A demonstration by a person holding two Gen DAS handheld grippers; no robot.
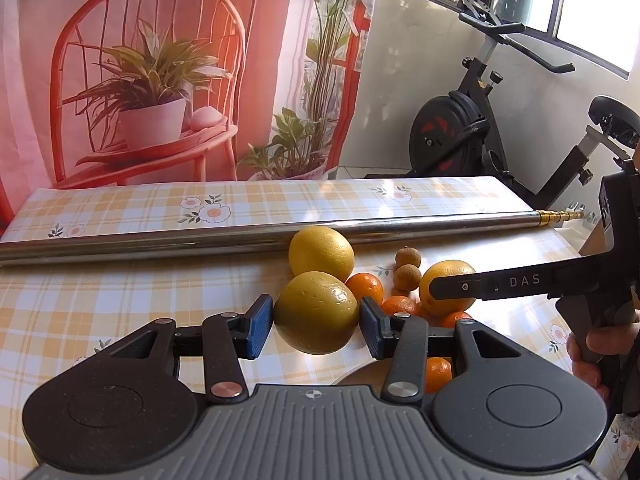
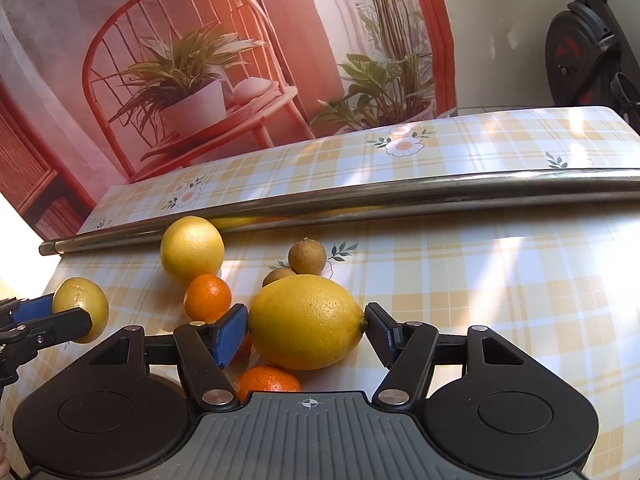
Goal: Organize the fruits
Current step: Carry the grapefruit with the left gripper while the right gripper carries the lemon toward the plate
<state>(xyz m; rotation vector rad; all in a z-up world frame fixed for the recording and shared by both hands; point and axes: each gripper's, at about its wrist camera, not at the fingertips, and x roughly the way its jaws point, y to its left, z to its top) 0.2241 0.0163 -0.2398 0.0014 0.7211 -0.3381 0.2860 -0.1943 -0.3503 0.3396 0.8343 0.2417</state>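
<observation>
My left gripper (image 1: 316, 316) is shut on a dull yellow-green round fruit (image 1: 317, 312), its blue pads pressing both sides; the right wrist view shows the same fruit (image 2: 82, 308) at far left. My right gripper (image 2: 306, 326) is shut on a bright yellow lemon (image 2: 306, 320), pads meeting its two ends low over the cloth. In the left wrist view one right finger (image 1: 456, 286) crosses that lemon (image 1: 444, 272). Loose on the table lie a yellow round fruit (image 2: 192, 250), tangerines (image 2: 207, 296) (image 2: 267, 382) and small brown fruits (image 2: 307, 258).
A long metal pole (image 2: 400, 196) lies across the table just behind the fruit. The checked tablecloth (image 2: 500, 280) stretches bare to the right. An exercise bike (image 1: 460, 128) stands beyond the far right corner, a printed backdrop behind. A hand (image 1: 588, 344) holds the right gripper's handle.
</observation>
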